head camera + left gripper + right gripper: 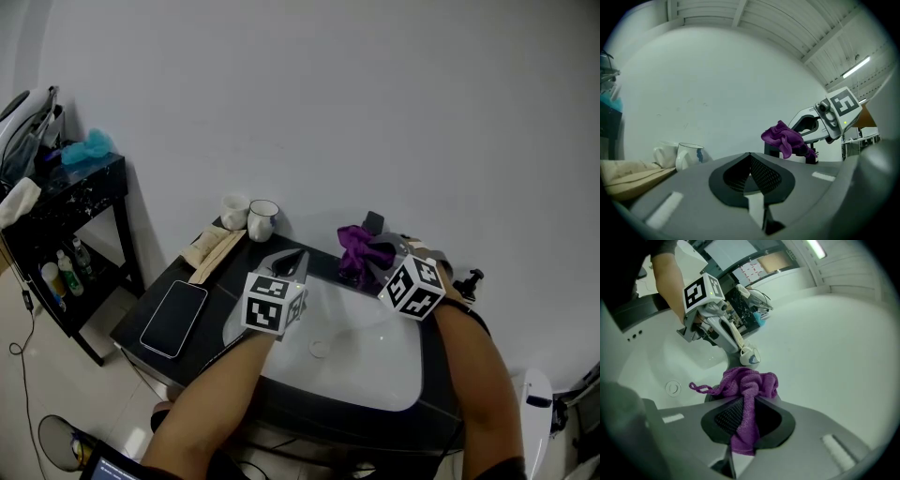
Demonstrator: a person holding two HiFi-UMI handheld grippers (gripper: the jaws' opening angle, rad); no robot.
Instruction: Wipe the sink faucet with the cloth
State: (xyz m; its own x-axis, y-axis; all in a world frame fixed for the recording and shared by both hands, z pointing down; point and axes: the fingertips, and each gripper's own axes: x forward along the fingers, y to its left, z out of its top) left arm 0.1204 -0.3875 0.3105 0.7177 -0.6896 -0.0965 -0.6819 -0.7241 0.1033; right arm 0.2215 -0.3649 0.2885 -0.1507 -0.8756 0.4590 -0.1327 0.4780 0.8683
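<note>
**A:** Where is the cloth [749,380]?

**B:** It is clenched in the right tongs [746,404]. A strip of it runs down between the jaws, and the rest is bunched on the faucet [373,223] at the back of the sink [375,370].

**A:** And the left tongs [750,161]?

**B:** They are closed on nothing, over the sink's left side, apart from the cloth.

**A:** Is anything hard to see?

**B:** The faucet. The cloth covers most of it, and only a dark part shows.

**A:** How does the cloth look?

**B:** It is purple, nubbly and crumpled, with one thin corner sticking out.
</note>
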